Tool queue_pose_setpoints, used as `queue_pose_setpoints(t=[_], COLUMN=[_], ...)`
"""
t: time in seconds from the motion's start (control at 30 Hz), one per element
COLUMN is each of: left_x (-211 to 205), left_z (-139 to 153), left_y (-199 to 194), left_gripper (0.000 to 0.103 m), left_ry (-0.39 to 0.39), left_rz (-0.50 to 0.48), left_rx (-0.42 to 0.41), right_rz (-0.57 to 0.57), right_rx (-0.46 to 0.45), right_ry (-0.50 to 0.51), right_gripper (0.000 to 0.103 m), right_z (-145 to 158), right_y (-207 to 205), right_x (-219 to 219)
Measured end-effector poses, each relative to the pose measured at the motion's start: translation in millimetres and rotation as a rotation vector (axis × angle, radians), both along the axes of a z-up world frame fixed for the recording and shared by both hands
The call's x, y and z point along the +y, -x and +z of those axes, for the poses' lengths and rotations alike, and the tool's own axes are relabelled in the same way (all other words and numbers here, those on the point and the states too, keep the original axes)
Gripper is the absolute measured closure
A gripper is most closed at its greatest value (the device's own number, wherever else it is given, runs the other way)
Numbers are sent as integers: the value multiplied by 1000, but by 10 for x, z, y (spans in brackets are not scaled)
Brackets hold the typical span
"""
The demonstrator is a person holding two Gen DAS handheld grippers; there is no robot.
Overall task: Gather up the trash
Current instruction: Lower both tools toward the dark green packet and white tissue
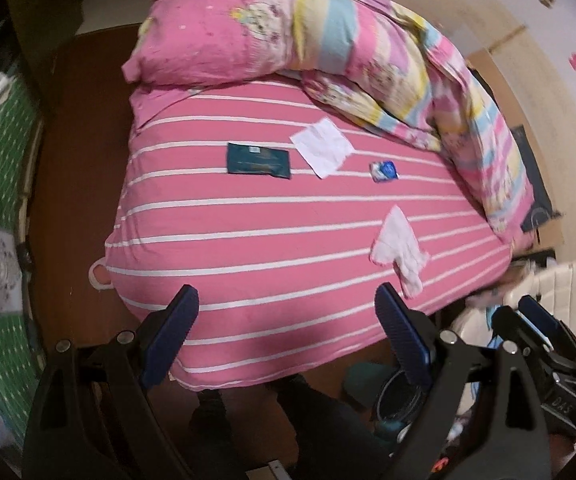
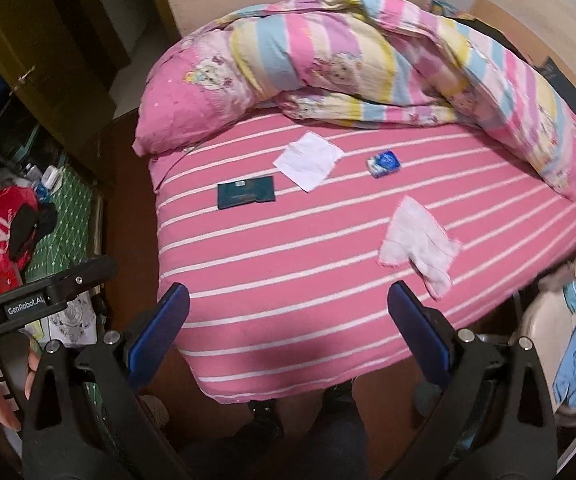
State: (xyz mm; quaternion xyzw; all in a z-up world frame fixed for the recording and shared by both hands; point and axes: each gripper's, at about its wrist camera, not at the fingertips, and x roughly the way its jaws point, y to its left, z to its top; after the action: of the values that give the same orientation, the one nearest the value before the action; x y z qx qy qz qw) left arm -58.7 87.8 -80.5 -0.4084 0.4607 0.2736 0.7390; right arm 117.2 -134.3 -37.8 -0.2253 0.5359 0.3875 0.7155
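Note:
Several pieces of trash lie on a pink striped bed: a dark green wrapper, a flat white paper, a small blue-and-white packet, and a crumpled white tissue nearest the foot. My left gripper hovers open above the bed's near edge, nothing between its fingers. My right gripper is likewise open and empty over the foot of the bed; it also shows at the lower right of the left wrist view.
A pink pillow and a bunched pastel quilt fill the head and right side. A bin sits on the floor by the foot. A cream chair stands right; a cluttered green mat lies left.

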Motion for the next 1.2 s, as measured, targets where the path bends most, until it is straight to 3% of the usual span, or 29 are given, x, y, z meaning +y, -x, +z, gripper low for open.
queue_pose_setpoints(t=[0.17,0.37,0.73,0.9,1.2], left_x=[81,61,81,130,424], left_z=[-32,-134,-334,-522,-1140], left_y=[-91,-377,-931,-1077,-1367], left_gripper=[16,16,16,16,16], left_ry=[17,34,50,65,129], left_rz=[73,131,308,393,421], left_rx=[9,36,96,132,164], right_rz=[59,135,220,241,275], right_rx=[2,46,95,104,118], right_ry=[9,15,32,39,72], right_gripper=[5,5,5,5,5], right_z=[-111,-328,-738,-1033,-1691], right_y=[-147,-664,-1366,-1607,-1822], right_x=[287,644,893,1099,1443])
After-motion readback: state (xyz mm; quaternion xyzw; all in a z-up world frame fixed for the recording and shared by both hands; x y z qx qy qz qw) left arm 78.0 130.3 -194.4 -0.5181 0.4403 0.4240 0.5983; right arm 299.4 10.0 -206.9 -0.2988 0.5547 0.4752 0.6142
